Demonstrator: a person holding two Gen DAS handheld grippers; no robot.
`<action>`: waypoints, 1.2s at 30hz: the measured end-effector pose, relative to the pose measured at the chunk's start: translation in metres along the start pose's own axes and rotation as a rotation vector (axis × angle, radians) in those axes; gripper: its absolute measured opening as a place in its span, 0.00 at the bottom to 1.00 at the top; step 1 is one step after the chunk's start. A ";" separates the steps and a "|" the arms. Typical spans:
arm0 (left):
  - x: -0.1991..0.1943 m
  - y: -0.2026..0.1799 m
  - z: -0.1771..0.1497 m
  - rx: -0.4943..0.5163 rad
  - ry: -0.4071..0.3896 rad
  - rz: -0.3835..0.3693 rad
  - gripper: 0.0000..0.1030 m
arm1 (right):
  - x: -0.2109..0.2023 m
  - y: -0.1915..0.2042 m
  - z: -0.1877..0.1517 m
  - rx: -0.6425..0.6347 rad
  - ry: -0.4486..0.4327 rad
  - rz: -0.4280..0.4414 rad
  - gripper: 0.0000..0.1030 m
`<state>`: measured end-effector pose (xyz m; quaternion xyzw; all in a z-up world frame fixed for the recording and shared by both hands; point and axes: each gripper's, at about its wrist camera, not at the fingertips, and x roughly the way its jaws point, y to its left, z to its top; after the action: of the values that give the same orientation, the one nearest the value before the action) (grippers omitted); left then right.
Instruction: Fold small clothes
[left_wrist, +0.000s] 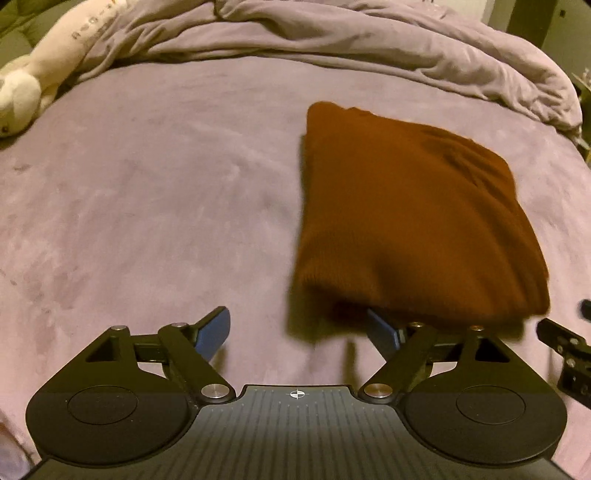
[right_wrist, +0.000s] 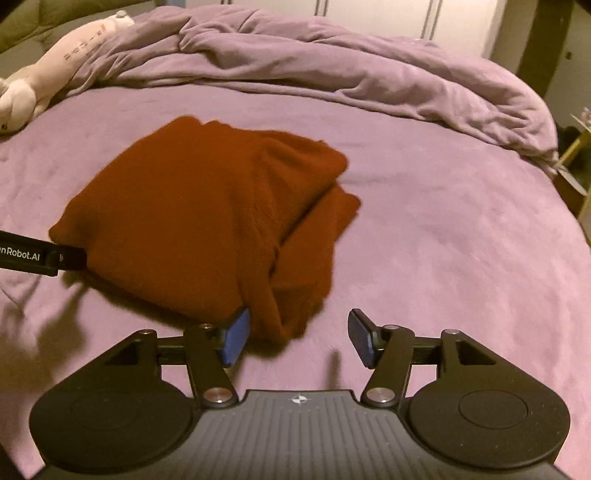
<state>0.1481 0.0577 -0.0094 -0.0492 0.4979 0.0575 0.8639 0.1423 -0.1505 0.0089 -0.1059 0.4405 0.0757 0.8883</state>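
We see a folded, ribbed rust-brown knit garment (right_wrist: 207, 218) on the velvety mauve bedsheet (left_wrist: 147, 206), our left gripper (left_wrist: 299, 332) and right gripper (right_wrist: 295, 338) both spread wide, gripping nothing.

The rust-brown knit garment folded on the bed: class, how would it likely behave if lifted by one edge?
The rust-brown knit garment looks soft and ribbed, so it would probably droop and unfold rather than stay flat. Its loosely stacked layers, visible at the near right side, may slide apart. On the plush purple bedsheet it would likely drag, not glide.
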 end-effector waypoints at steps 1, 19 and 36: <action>-0.006 -0.004 -0.005 0.018 -0.005 0.001 0.90 | -0.010 0.001 -0.007 -0.008 -0.007 -0.009 0.81; -0.086 -0.020 -0.031 0.107 -0.085 0.091 1.00 | -0.085 0.008 -0.039 0.141 0.073 0.172 0.96; -0.079 -0.028 -0.016 0.138 -0.050 0.082 1.00 | -0.076 0.009 0.004 0.170 0.109 0.079 0.96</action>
<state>0.0997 0.0240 0.0515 0.0323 0.4807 0.0598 0.8742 0.0974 -0.1440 0.0706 -0.0165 0.4968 0.0673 0.8651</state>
